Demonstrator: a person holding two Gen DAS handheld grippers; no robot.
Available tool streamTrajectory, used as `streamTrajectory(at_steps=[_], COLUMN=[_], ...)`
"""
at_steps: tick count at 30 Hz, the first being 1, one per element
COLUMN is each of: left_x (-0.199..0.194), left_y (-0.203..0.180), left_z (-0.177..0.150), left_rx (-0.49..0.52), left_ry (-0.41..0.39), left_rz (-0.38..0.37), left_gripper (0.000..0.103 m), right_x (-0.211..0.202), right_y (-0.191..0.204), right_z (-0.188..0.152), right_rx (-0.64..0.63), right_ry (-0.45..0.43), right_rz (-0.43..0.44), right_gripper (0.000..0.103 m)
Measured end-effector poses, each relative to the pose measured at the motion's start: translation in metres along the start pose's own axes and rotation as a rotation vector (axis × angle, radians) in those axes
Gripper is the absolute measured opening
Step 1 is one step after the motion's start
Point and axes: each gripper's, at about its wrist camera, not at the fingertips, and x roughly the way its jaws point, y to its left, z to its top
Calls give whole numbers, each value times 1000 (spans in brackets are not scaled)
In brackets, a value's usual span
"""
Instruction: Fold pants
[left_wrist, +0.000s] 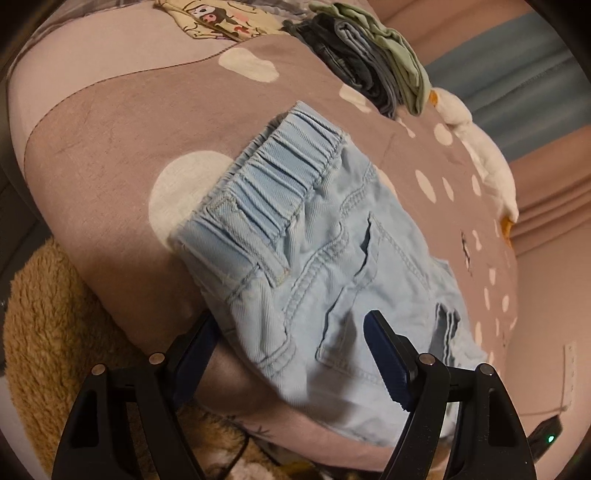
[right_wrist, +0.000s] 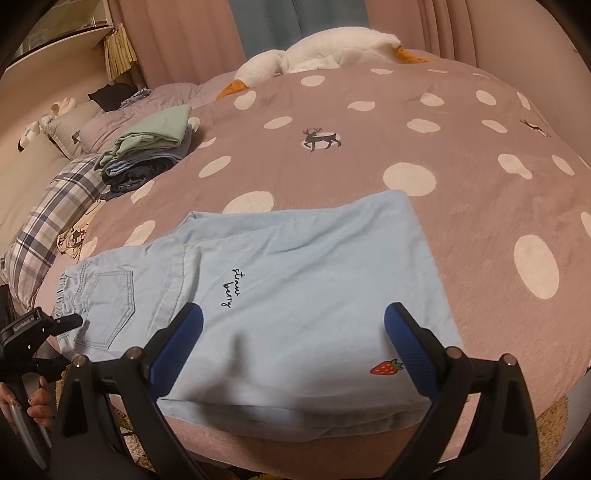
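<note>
The polka-dot bed (right_wrist: 369, 155) is carrying light-blue pants (right_wrist: 295, 295) at its near edge; left tongs (left_wrist: 291, 354) and right tongs (right_wrist: 293, 332) are gaping wide, gripping nothing.

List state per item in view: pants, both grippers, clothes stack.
Light blue pants: flat on the bedspread, folded over, near edge hanging off the bed.
Left gripper: open, over the waistband end, nothing gripped.
Right gripper: open, above the leg end, nothing gripped.
Clothes stack: folded, piled at the far left.
Plush goose: lying at the bed's far edge.
</note>
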Motion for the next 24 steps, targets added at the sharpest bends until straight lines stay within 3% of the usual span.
streamTrajectory(at_steps=[7,11,12,15,17,24], left_x=[9,15,15,11,-1,-35], left_y=[3,-4,-5,-14,-28,-75], left_z=[16,17,16,15,14,13], left_rx=[-62,-43,-39,-9,66,155], left_ry=[-28,-65,-70,-66,-105,-167], left_rz=[-81,-68,-66,-84,-79,-142], left_gripper=[73,52,41,24,21,19], right_x=[4,6,5,3,1,-6], right_y=[-2,-3,-4,-5,-7,-15], right_z=[-2,-2,-2,-2,-1,1], right_rx=[17,33,35,36,35,65], right_ry=[8,17,15,10,6,-16], right_rz=[11,20,23,24,21,22], right_gripper=[99,99,99,99,99,99])
